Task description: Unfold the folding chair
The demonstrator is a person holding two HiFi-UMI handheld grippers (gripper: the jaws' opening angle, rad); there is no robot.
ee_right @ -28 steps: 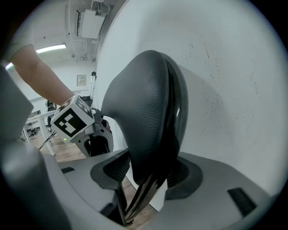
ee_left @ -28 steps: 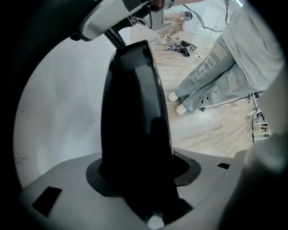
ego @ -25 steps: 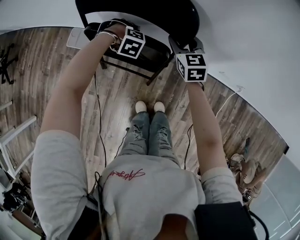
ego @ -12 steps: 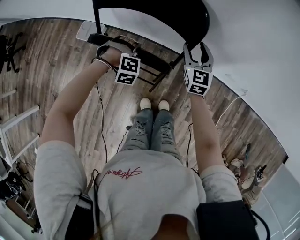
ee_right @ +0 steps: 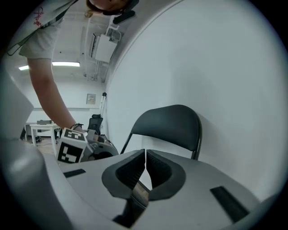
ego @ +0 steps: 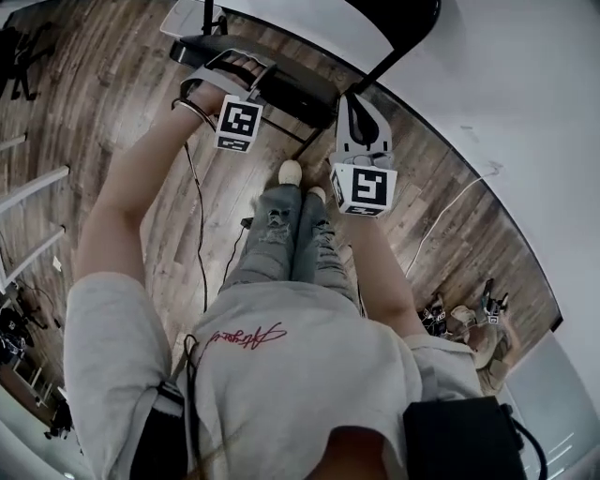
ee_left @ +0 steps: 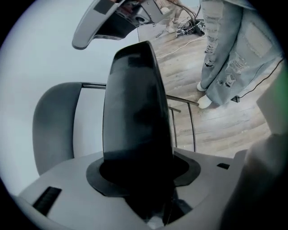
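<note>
The black folding chair stands against the white wall, with its seat [ego: 281,82] swung out and its backrest [ego: 405,13] above. My left gripper [ego: 242,69] is shut on the seat's front edge, and in the left gripper view the dark seat [ee_left: 135,112] fills the space between the jaws of that gripper [ee_left: 139,167]. My right gripper [ego: 352,105] hangs shut and empty, a little in front of the chair's right side. In the right gripper view that gripper [ee_right: 145,162] has its pads pressed together, and the backrest [ee_right: 168,123] lies beyond them.
The person's legs and white shoes [ego: 291,172] stand right in front of the chair on the wood floor. Cables [ego: 199,234] trail across the boards. A white frame [ego: 28,187] stands at the left. Bags and gear [ego: 473,323] lie by the wall at the right.
My right gripper came off the chair's backrest, drew back toward the person and shut empty. My left gripper moved toward the person with the seat in it, and the seat swung out.
</note>
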